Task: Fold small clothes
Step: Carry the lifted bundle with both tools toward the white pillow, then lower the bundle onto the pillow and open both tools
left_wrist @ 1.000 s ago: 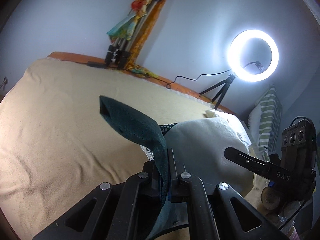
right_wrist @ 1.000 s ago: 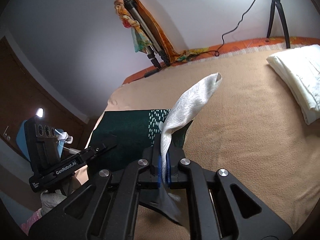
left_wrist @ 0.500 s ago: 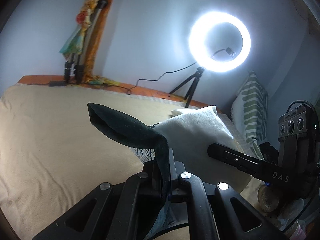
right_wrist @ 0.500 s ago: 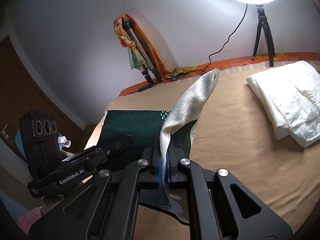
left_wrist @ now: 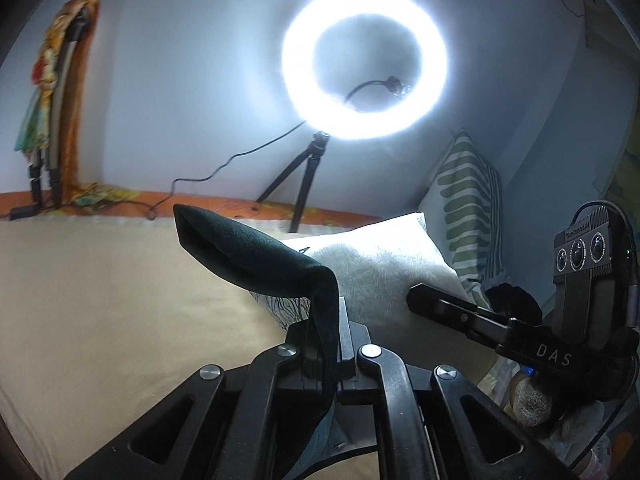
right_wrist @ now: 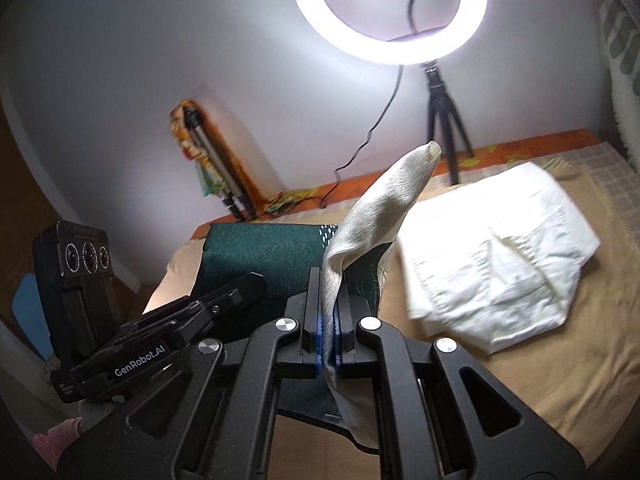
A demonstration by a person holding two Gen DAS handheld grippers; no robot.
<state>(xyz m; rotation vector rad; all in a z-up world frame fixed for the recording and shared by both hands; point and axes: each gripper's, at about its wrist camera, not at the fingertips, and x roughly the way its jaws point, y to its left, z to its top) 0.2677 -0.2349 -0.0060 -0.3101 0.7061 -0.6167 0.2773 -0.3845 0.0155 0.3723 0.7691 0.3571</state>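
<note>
Left wrist view: the left tool is clamped on a green corner of the cloth, raised above the bed. Right wrist view alone shows the right tool pinching its pale corner, left of a white garment. Folding looks midway; laying it down remains.
</note>
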